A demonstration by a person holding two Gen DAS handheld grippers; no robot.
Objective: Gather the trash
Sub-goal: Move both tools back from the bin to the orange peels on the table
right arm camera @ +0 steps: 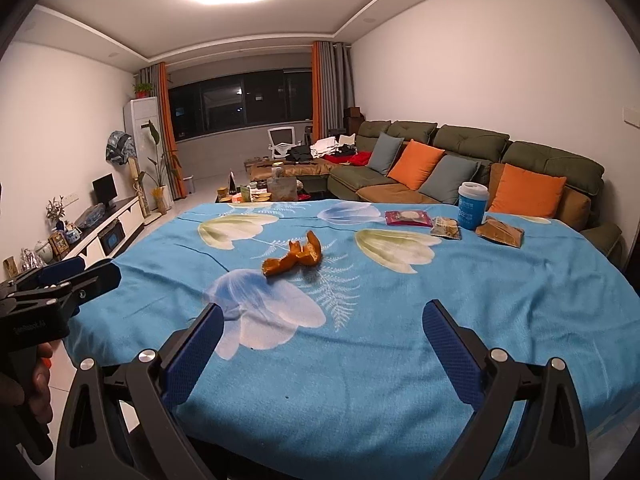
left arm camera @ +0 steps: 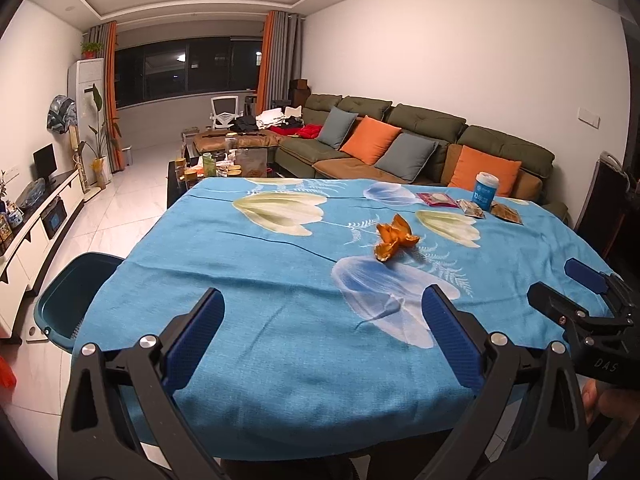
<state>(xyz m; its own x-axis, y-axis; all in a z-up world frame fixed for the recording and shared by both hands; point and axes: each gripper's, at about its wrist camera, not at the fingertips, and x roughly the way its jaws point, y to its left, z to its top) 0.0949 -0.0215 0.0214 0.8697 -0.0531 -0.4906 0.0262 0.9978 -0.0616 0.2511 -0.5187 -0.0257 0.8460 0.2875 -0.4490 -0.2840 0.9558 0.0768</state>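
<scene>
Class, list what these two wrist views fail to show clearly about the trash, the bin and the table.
- Blue bin: left wrist view only; tablecloth covers its right side, contents unseen.
- Snack packets: both views; labels too small to read.
- Blue cup: print unreadable, contents unseen.
- Table legs: hidden beneath cloth.

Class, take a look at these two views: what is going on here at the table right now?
A person holds a claw in each hand over a table with a blue flowered cloth. Both the left claw and the right claw are open and hold nothing. An orange peel lies in the middle of the cloth, untouched. Further back stand a blue cup and three snack wrappers. A teal bin sits beside the table's left edge.
</scene>
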